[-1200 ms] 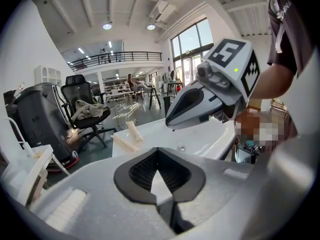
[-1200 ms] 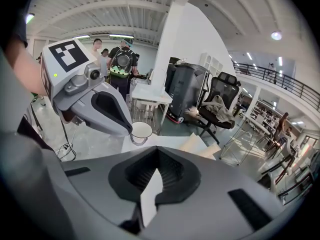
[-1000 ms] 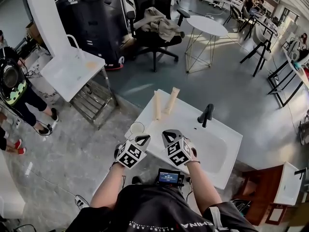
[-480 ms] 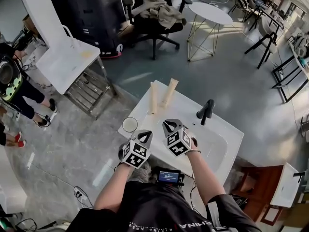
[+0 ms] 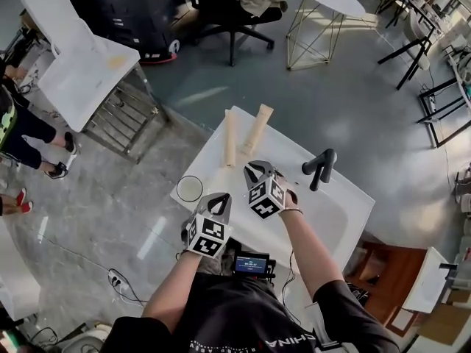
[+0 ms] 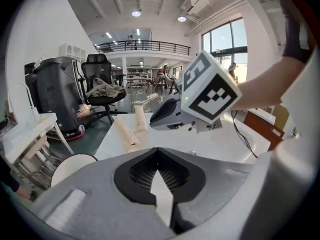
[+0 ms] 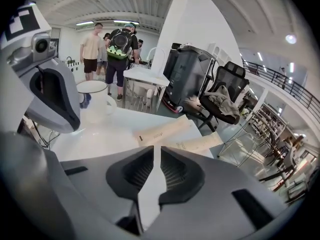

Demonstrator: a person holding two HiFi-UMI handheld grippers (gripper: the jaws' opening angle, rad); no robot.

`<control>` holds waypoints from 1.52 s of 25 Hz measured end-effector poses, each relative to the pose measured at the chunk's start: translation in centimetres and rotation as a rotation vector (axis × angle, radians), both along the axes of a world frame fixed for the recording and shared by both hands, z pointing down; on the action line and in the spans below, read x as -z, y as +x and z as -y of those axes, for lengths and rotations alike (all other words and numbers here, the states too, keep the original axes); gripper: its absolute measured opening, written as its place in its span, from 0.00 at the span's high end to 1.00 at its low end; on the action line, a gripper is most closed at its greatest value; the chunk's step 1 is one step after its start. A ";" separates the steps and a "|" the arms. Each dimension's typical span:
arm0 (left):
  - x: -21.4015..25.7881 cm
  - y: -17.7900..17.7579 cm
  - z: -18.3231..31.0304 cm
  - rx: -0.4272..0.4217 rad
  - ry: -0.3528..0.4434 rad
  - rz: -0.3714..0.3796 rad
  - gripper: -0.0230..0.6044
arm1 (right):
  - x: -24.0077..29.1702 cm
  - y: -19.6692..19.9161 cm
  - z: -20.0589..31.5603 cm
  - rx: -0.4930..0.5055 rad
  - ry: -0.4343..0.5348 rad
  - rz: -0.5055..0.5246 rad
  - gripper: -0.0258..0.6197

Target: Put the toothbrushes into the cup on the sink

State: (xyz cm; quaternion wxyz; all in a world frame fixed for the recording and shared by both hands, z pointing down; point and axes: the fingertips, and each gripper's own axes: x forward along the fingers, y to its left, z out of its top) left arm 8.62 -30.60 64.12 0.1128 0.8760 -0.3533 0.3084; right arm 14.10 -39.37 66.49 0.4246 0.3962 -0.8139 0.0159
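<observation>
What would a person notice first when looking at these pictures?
The left gripper and right gripper, each bearing a marker cube, hang over the white sink; the right one's empty jaws have just been opening. Two paper-wrapped toothbrushes lie at its far corner, with the cup nearer, at the left corner.

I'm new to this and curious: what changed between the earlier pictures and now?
The right gripper has come forward over the sink toward the wrapped toothbrushes. Its jaws have just been opening, with nothing between them. The left gripper is shut and empty, near the cup. Nothing was picked up. The toothbrushes, cup and faucet lie where they were.
</observation>
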 end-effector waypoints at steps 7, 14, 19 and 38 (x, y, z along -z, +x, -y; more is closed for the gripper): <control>-1.6 -0.1 0.6 0.002 -0.029 -0.002 0.96 | -3.0 0.3 2.5 0.021 -0.015 -0.041 0.84; -3.2 0.1 0.5 -0.005 -0.061 0.006 0.96 | -5.5 0.2 3.5 0.098 0.001 -0.143 0.84; -3.7 0.1 0.5 -0.009 -0.074 0.001 0.96 | -6.6 0.1 4.2 0.116 0.029 -0.202 0.85; -1.5 -0.7 -0.3 -0.009 -0.018 -0.004 0.96 | -0.6 0.5 2.6 0.083 0.133 -0.188 0.94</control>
